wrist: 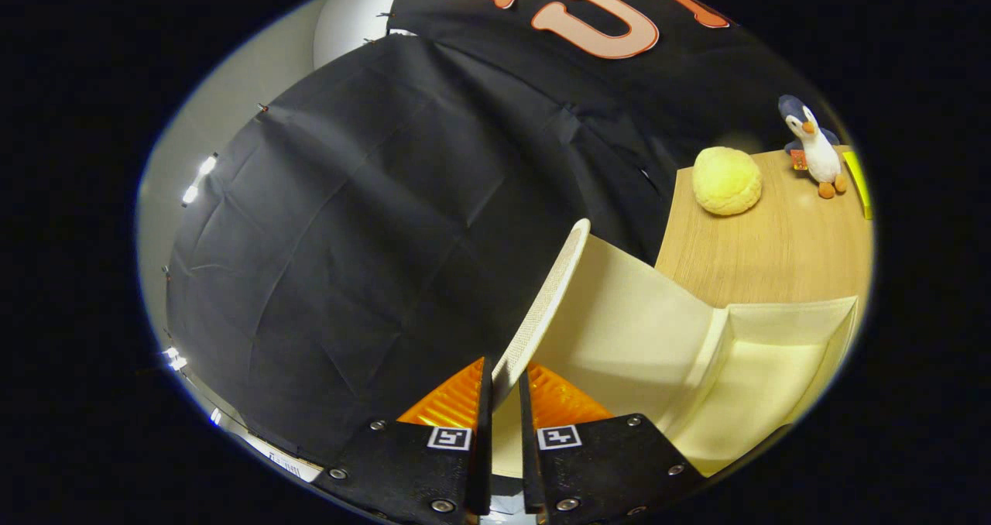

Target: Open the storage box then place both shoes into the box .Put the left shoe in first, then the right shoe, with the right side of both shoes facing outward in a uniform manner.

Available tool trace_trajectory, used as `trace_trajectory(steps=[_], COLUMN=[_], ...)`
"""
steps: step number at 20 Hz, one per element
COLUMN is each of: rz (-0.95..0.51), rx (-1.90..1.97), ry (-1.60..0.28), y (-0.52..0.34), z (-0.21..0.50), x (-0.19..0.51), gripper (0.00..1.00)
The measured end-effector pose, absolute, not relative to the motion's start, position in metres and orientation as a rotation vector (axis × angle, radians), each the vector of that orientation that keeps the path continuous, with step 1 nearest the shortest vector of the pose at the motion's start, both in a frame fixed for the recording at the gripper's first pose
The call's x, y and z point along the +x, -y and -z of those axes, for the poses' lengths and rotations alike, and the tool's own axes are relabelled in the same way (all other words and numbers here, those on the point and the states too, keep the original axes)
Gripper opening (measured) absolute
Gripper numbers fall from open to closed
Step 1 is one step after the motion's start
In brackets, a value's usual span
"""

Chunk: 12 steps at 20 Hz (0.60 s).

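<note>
While the gripper pinches the box lid between both fingers, lid raised, open box right, wooden table beyond, bun-shaped plush, penguin toy far right.

hand-held gripper clamped on storage box lid edge, prob. raised | box interior beyond fingers

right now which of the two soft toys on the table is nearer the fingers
The round yellow plush; the penguin stands farther back. The gripper is shut on the box lid.

Yellow bun-like plush & penguin toy on wooden tabletop.
</note>
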<state>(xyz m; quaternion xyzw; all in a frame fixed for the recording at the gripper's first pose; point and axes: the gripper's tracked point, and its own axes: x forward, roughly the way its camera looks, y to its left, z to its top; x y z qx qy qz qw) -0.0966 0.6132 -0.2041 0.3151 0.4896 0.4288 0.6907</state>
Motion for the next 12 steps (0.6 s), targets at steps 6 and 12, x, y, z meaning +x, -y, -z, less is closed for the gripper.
trace_trajectory(steps=[6,12], rz=[-0.942,-0.846], rx=[0.635,0.565], ry=[-1.135,-1.036], y=[-0.643,-0.568], z=[0.217,0.222], x=[-0.101,-0.080], gripper=[0.27,0.76])
